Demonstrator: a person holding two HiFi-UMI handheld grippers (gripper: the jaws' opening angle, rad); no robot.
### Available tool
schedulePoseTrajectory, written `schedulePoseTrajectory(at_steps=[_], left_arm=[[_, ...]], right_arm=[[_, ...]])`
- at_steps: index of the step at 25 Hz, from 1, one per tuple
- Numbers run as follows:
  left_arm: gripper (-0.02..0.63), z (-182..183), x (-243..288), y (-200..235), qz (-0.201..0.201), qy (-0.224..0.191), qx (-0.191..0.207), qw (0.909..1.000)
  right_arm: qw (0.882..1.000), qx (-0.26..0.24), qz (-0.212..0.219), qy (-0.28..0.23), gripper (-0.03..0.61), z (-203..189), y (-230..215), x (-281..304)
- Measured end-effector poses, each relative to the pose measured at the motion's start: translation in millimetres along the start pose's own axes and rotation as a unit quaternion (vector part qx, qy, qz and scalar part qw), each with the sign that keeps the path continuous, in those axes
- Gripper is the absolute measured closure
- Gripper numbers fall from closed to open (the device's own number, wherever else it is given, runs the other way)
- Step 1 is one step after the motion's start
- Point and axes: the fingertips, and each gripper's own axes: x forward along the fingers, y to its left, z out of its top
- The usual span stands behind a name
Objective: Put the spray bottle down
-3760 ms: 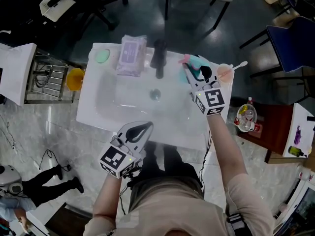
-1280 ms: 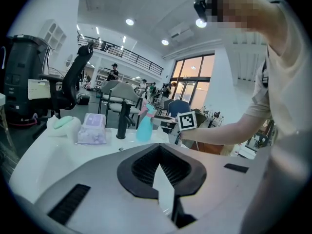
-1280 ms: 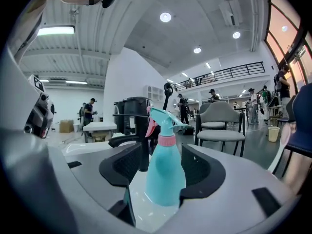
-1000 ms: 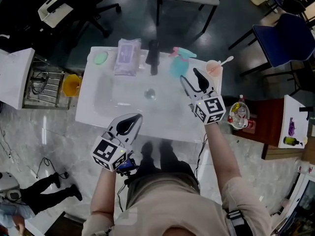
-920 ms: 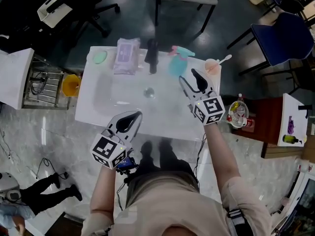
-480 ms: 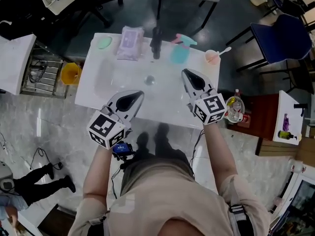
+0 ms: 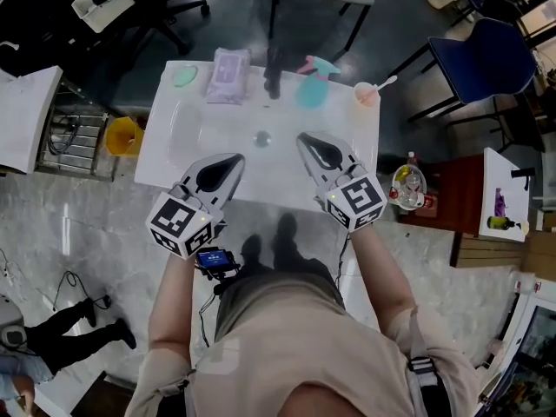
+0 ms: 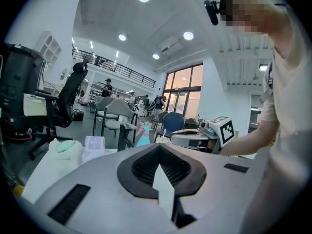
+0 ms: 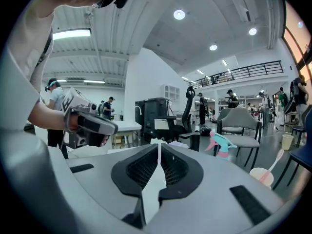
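One teal plastic spray bottle [image 7: 310,92] with a pink trigger head stands upright at the far edge of the white bench [image 7: 347,122], 1 o'clock from the round drain [image 7: 261,137]. The single purple wipes pack [image 7: 228,75] at 11 o'clock bears print too small to read. The left claw [image 7: 230,160] is pressed together and empty; the right claw [image 7: 304,137] has just been closing, with nothing between its pads.

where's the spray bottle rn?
Head view: the spray bottle stands at the far edge of the white sink, right of centre, between the dark faucet and the pink cup.
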Motion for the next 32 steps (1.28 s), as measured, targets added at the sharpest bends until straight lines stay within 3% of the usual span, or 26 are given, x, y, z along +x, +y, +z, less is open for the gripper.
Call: schedulePoseTrajectory(at_steps=[14,32], left_arm=[[0.606,8.7,-29.0,-11.5,-0.02,-0.024,0.011,0.9994],[0.606,16.7,-61.0,-39.2,-0.049,-0.035,0.039,0.9974]], right_arm=[[0.997,-0.068,0.036,0.003,0.546,19.0,78.7,-2.2],[0.996,-0.091,0.02,0.001,0.549,26.3,127.1,-28.1]])
